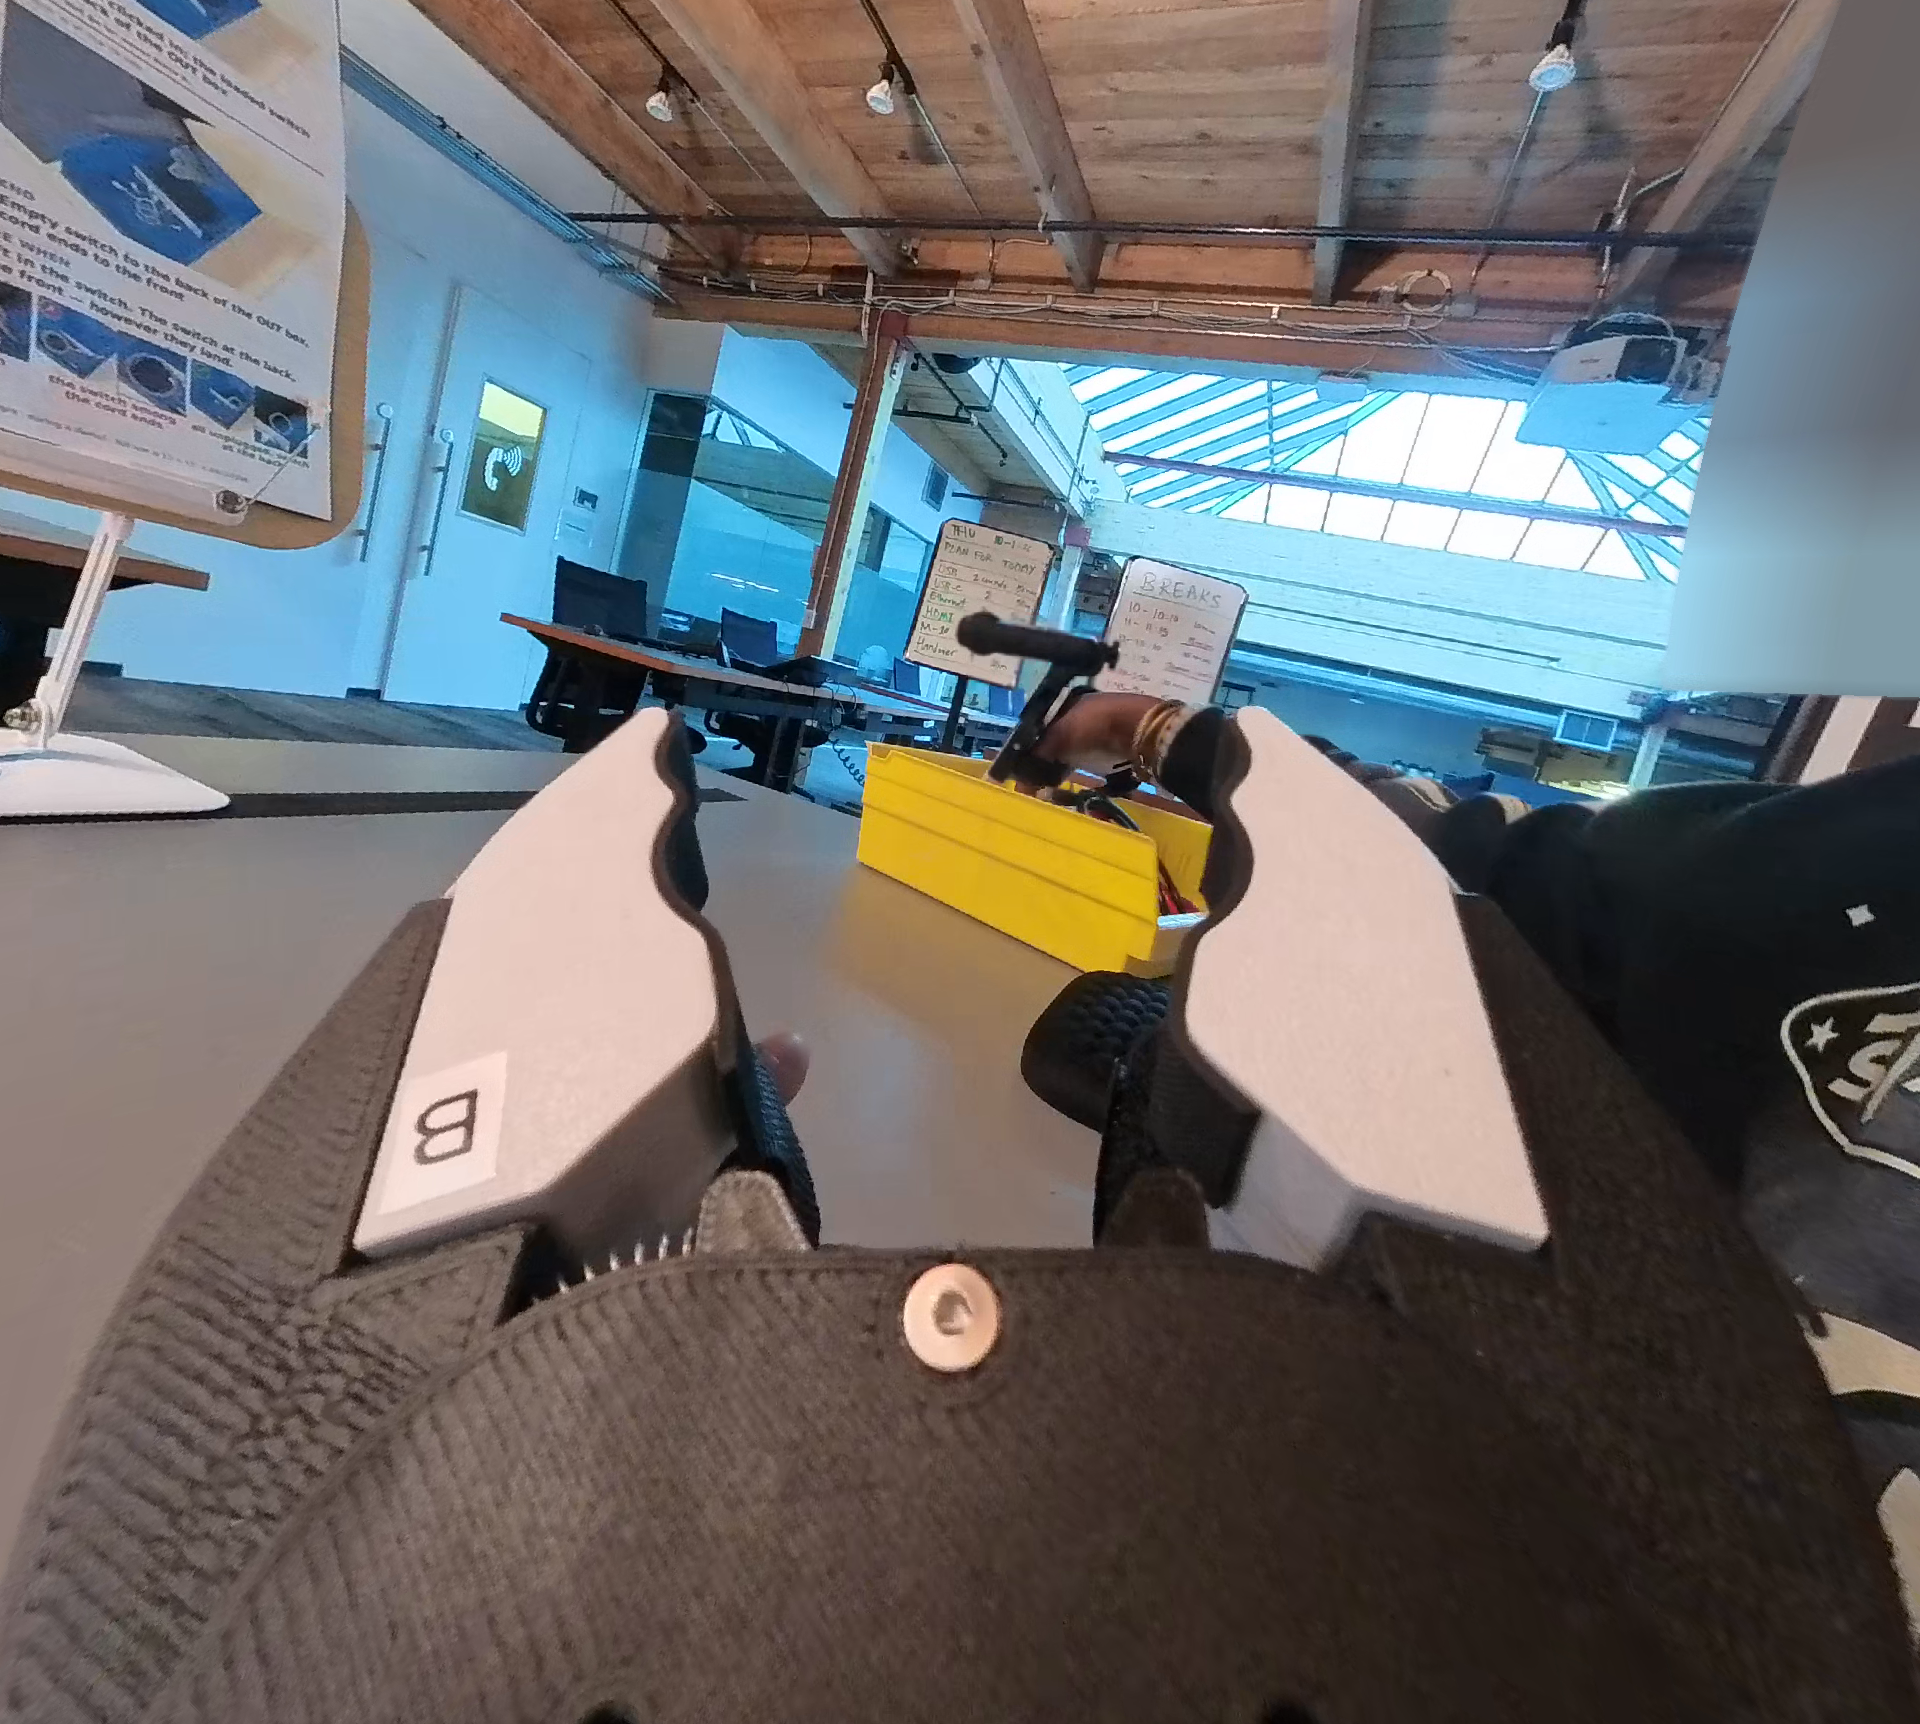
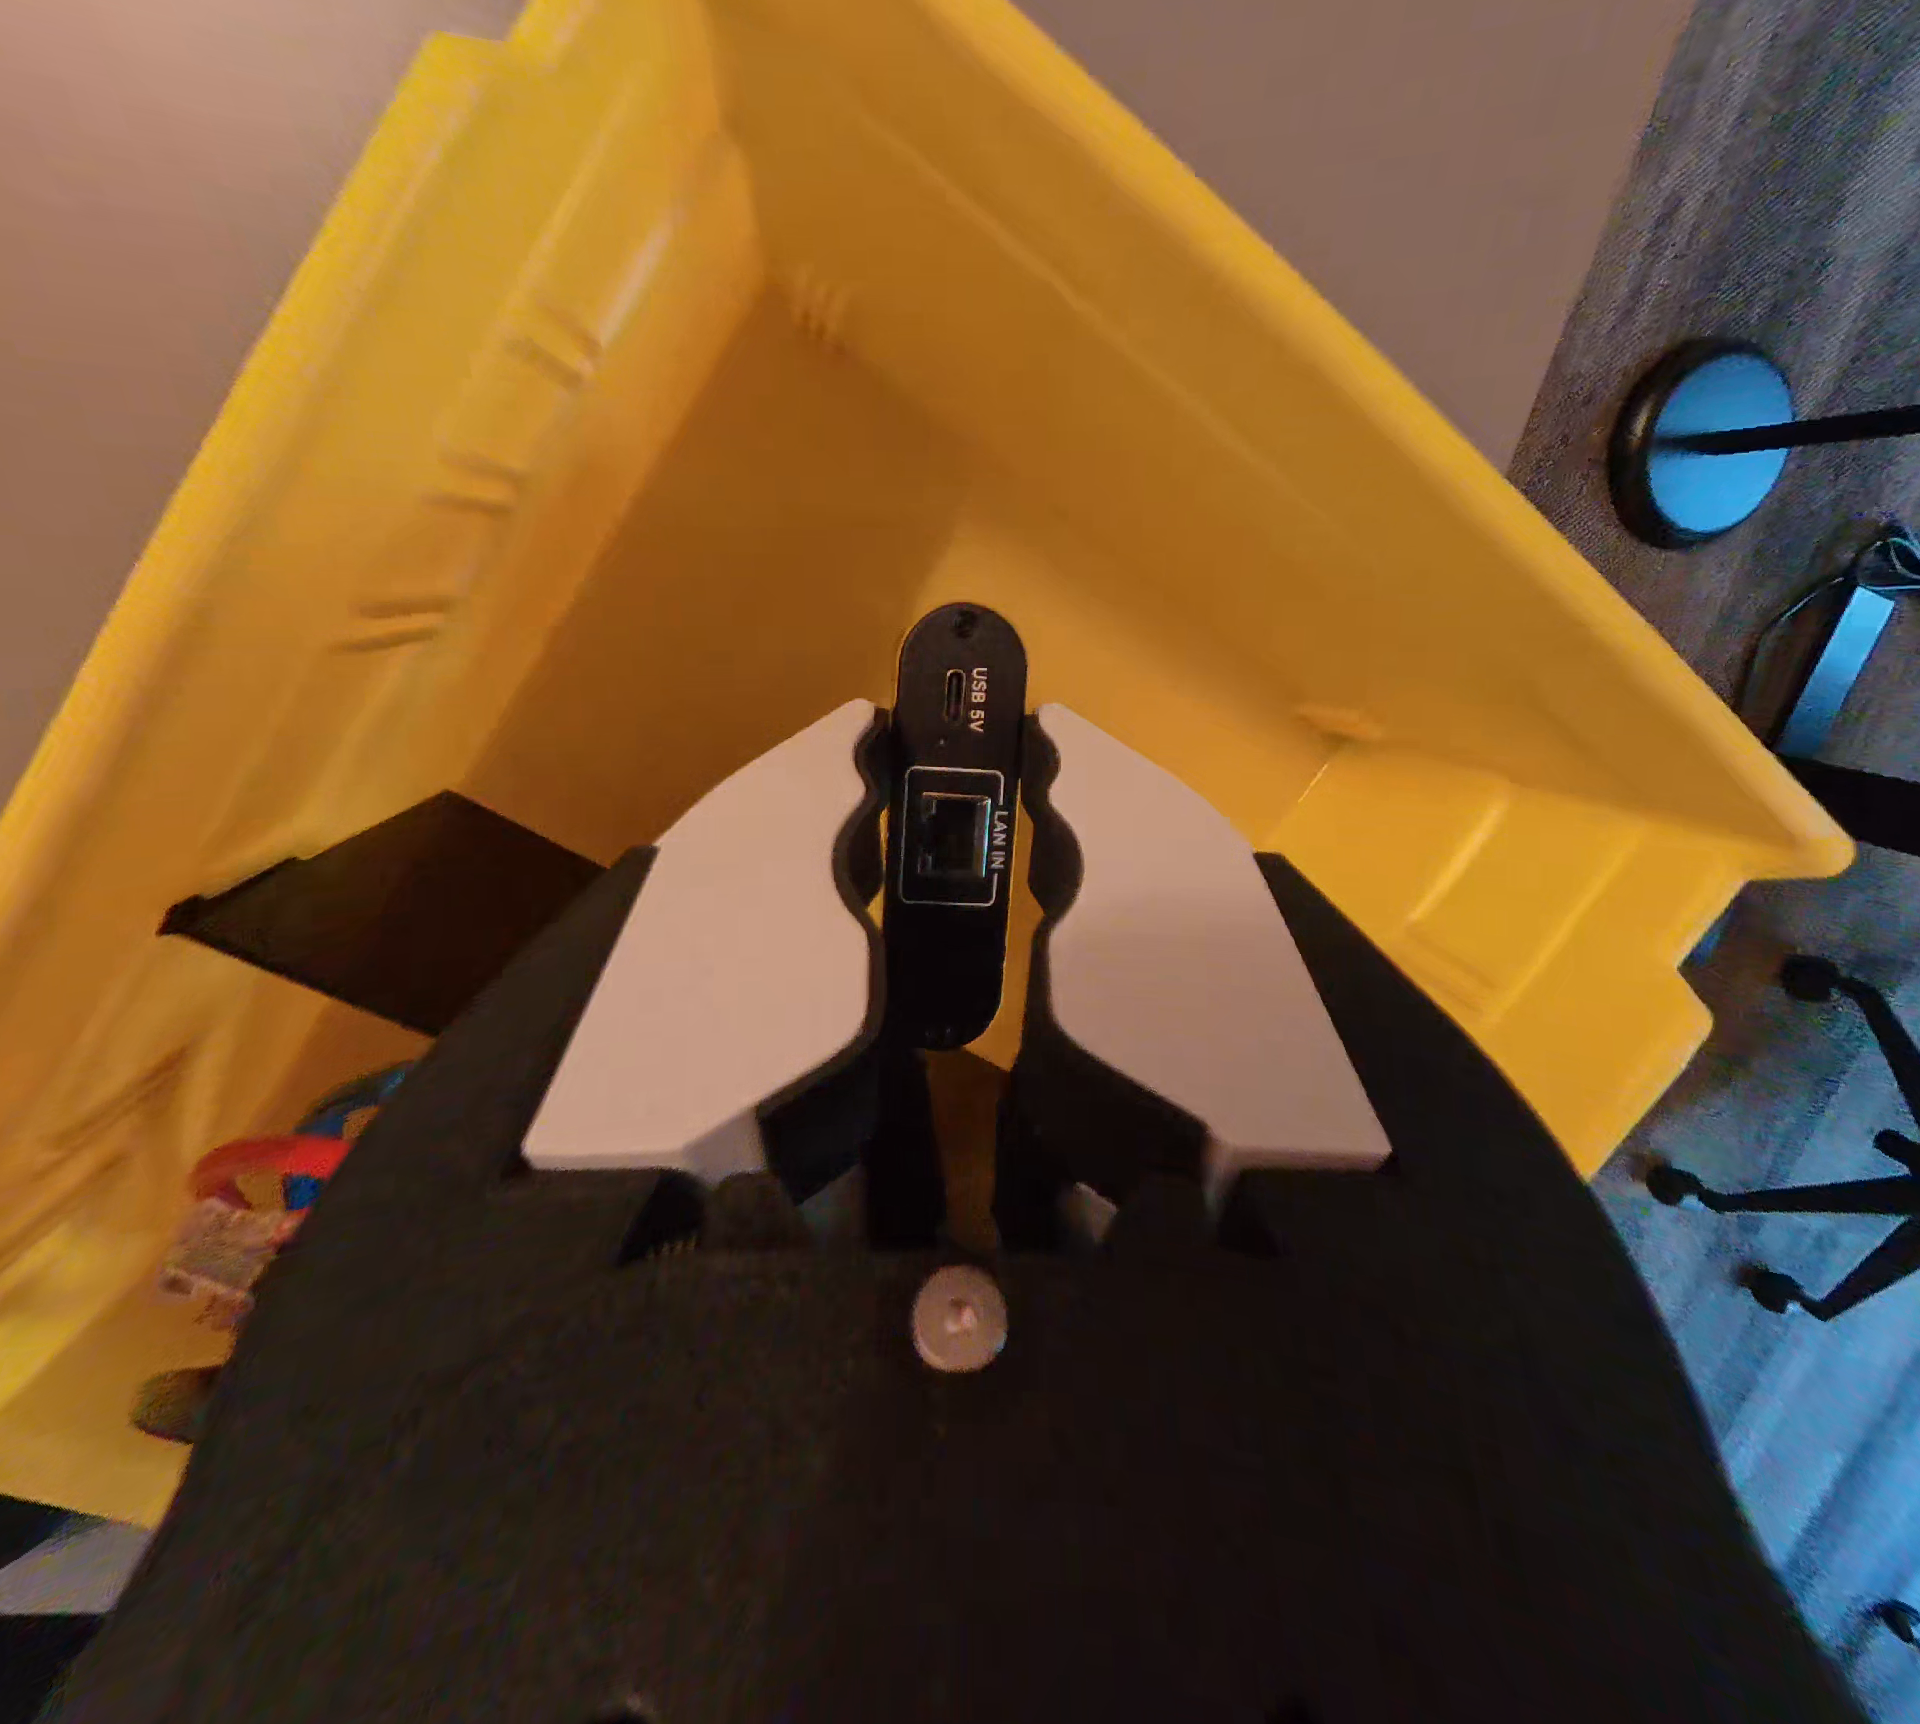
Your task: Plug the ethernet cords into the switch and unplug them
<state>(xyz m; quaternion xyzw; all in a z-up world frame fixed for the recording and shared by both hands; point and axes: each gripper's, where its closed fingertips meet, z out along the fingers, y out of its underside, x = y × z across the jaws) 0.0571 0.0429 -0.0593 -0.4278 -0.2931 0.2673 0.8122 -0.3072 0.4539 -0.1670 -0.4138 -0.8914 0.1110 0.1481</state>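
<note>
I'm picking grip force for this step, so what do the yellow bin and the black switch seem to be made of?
The yellow bin looks like moulded plastic with a smooth, semi-gloss finish: soft highlights, moulded ribs and rounded rims. The switch, pinched between the right gripper's fingers, shows a black end face with a satin sheen; it could be plastic or coated metal, the view cannot settle which.
</note>
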